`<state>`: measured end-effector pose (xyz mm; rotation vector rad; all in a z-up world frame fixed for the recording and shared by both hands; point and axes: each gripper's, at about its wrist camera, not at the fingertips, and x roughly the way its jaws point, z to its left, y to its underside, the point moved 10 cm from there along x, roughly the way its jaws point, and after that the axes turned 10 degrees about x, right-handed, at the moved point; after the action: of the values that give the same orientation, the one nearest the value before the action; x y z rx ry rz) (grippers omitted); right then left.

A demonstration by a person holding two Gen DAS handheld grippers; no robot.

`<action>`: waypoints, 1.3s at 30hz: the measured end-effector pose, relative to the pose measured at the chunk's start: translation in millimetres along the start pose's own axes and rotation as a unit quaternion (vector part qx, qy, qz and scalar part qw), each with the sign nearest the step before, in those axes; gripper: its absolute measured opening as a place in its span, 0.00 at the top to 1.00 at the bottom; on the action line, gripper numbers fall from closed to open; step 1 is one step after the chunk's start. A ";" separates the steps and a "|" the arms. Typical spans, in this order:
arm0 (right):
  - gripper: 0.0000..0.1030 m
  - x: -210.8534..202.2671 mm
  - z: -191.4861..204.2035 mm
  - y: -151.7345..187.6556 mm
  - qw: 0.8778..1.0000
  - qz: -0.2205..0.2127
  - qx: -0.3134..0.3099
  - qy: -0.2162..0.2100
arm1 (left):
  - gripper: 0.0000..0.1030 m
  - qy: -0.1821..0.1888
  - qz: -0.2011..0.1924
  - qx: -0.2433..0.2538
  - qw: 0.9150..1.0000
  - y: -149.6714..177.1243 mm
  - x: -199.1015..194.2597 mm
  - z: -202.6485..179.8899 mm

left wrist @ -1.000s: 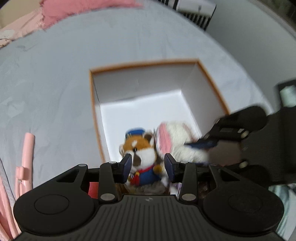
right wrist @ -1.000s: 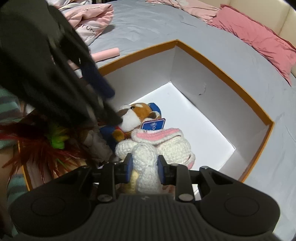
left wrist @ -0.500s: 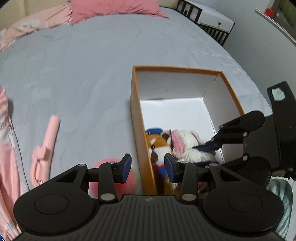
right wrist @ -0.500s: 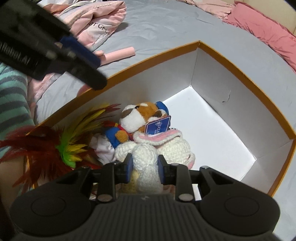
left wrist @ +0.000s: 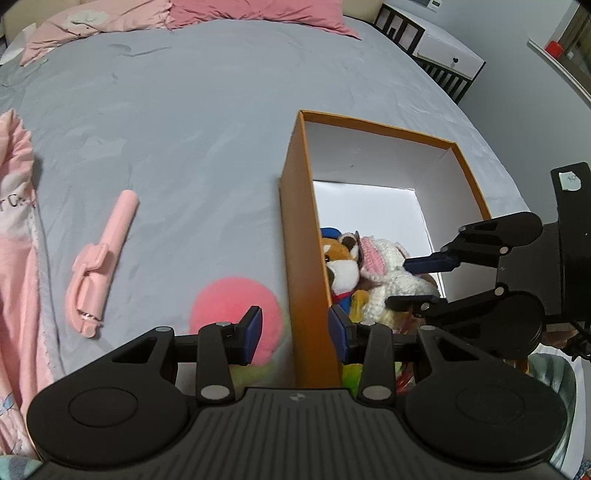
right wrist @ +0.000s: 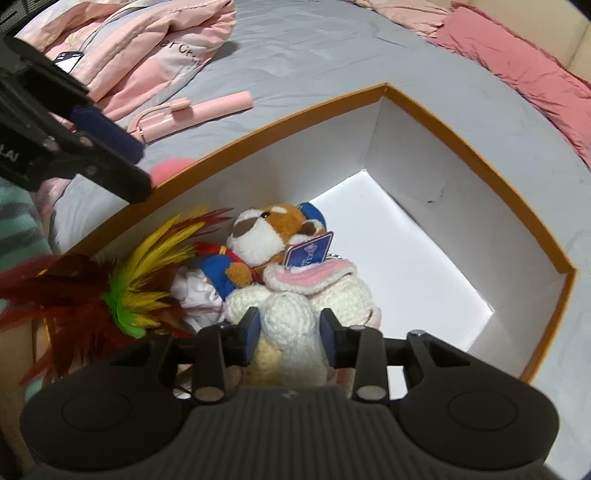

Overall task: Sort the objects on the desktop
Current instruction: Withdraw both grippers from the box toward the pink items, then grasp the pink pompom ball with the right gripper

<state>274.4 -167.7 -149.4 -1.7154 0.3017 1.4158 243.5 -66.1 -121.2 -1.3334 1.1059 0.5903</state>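
An orange box (left wrist: 295, 206) with a white inside stands on the grey bed; its rim also shows in the right wrist view (right wrist: 476, 147). Inside lie a fox plush (right wrist: 262, 236), a white crochet bunny (right wrist: 295, 325) and a feather toy (right wrist: 147, 273). My right gripper (right wrist: 290, 332) is shut on the bunny's body, low in the box. My left gripper (left wrist: 295, 334) is open and empty, straddling the box's near left wall. A pink-and-green ball (left wrist: 236, 306) lies just outside that wall. A pink stick-shaped gadget (left wrist: 101, 262) lies further left.
A pink jacket (right wrist: 147, 48) lies bunched on the bed beside the gadget. Pink pillows (left wrist: 258, 14) lie at the bed's far end. A white bedside cabinet (left wrist: 443, 55) stands beyond the bed. The far half of the box floor (right wrist: 406, 251) is bare.
My left gripper has pulled up and left out of the box, from over the fox plush to over the box wall. My right gripper stays shut on the bunny.
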 end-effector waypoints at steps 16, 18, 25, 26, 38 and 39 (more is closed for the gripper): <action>0.56 -74.1 70.3 -46.5 0.992 -0.104 0.075 -0.019 | 0.56 -0.048 -0.036 0.003 0.998 18.0 -68.9 62.2; 0.56 -74.1 90.9 -52.3 0.993 -0.096 0.065 -0.026 | 0.56 -0.065 -0.033 0.001 0.997 21.5 -73.2 77.1; 0.57 -34.8 137.2 -68.8 0.999 -0.032 0.014 -0.016 | 0.56 -0.089 -0.010 -0.007 0.996 41.2 -72.0 121.9; 0.57 -25.7 141.7 -71.3 1.000 -0.020 0.003 -0.011 | 0.56 -0.089 -0.008 -0.008 0.996 44.1 -71.1 126.3; 0.56 68.6 142.4 -76.5 0.991 0.116 -0.032 0.065 | 0.56 -0.087 0.019 0.011 0.996 55.8 -25.7 140.1; 0.56 73.9 142.3 -75.5 0.989 0.125 -0.035 0.069 | 0.56 -0.083 0.021 0.013 0.996 56.0 -21.6 139.6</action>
<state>251.8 5.8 -177.2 -1.8881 0.5655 1.5034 226.6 82.9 -145.5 -1.2179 1.0042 0.7033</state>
